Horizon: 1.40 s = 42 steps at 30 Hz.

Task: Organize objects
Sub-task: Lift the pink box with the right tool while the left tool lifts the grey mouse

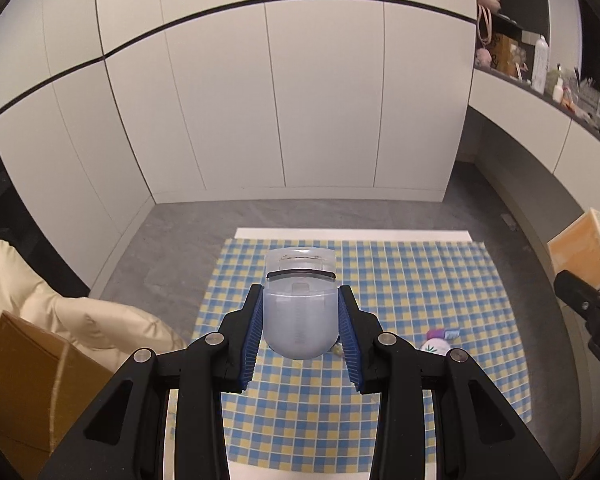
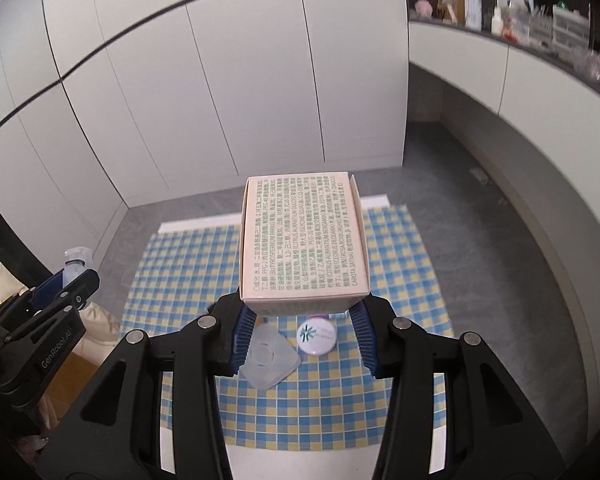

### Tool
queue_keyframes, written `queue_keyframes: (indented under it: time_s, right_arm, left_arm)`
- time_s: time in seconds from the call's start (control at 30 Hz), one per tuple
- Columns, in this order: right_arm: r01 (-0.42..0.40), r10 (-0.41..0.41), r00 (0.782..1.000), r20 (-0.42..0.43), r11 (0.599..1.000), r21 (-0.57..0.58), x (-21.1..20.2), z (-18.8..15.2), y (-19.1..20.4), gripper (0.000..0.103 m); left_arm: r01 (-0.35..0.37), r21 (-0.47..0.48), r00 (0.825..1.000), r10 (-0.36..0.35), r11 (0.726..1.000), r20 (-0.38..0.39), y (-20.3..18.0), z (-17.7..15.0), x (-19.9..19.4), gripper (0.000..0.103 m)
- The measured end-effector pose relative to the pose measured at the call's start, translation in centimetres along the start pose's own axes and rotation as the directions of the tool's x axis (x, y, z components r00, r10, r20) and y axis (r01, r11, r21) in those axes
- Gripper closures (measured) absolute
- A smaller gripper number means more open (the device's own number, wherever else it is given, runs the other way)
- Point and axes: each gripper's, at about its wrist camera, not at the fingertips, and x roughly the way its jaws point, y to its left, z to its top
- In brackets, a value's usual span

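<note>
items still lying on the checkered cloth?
3 seen: a clear lid, a round white tin, and a purple-capped item mostly hidden under the held box. More may be hidden.

I see a translucent pale-blue eyelash curler [image 1: 299, 312] clamped upright above the checked cloth; a pink printed carton [image 2: 304, 240] held aloft; white round tin [image 2: 316, 339], clear lid [image 2: 269, 364] lying flat below.

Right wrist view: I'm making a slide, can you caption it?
Right gripper holds a printed pink carton above the checkered cloth, where a round tin lies.
</note>
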Motion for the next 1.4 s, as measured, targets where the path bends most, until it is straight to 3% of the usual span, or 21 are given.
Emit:
queue_keyframes:
  time_s: [0.3,0.77,1.4]
  right_arm:
    - [0.011,-0.001,0.995,0.098,0.995,-0.095,-6.9,3.5,3.2,0.057]
    - [0.017,0.012,0.978,0.208,0.990,-0.137,-16.7,5.8,5.3,0.057]
    - [0.035,-0.001,0.976,0.219,0.988,-0.152,-20.4,5.2,6.4,0.057]
  left_arm:
    - [-0.058,-0.054,0.998,0.059,0.997,0.013,2.0,3.4,-5.0,0.067]
    - [-0.057,-0.084,0.994,0.065,0.995,0.089,4.3,5.8,-13.2,0.067]
    - [-0.054,-0.083,0.993,0.062,0.995,0.096,5.4,4.9,-17.3,0.067]
